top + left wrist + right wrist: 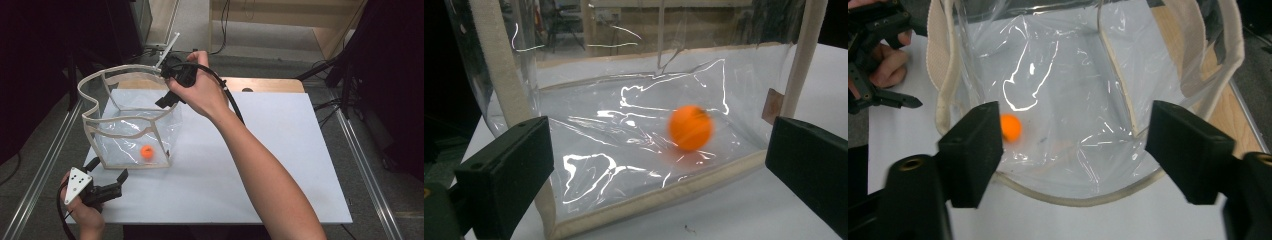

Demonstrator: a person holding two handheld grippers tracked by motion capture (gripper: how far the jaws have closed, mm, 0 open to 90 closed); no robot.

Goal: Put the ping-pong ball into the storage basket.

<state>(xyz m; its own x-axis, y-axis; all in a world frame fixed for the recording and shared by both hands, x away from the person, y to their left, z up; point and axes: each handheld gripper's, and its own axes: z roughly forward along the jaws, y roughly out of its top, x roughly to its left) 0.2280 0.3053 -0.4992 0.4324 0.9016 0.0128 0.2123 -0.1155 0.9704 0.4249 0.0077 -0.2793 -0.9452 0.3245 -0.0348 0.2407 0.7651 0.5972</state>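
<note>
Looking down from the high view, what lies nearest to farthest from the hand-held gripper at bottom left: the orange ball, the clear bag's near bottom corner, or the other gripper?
From the left hand-held gripper:
1. Clear bag, near bottom corner just ahead.
2. Orange ball, inside the bag on its floor.
3. Right hand-held gripper, above the bag's far rim.

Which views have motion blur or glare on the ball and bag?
Left gripper view: orange ball smeared by motion blur, bright glare streaks across the clear bag. Right gripper view: ball soft-edged, a strong white glare patch on the plastic above it, the near black jaws out of focus. High view: ball fairly sharp, only faint reflections on the bag, dark surroundings.
</note>
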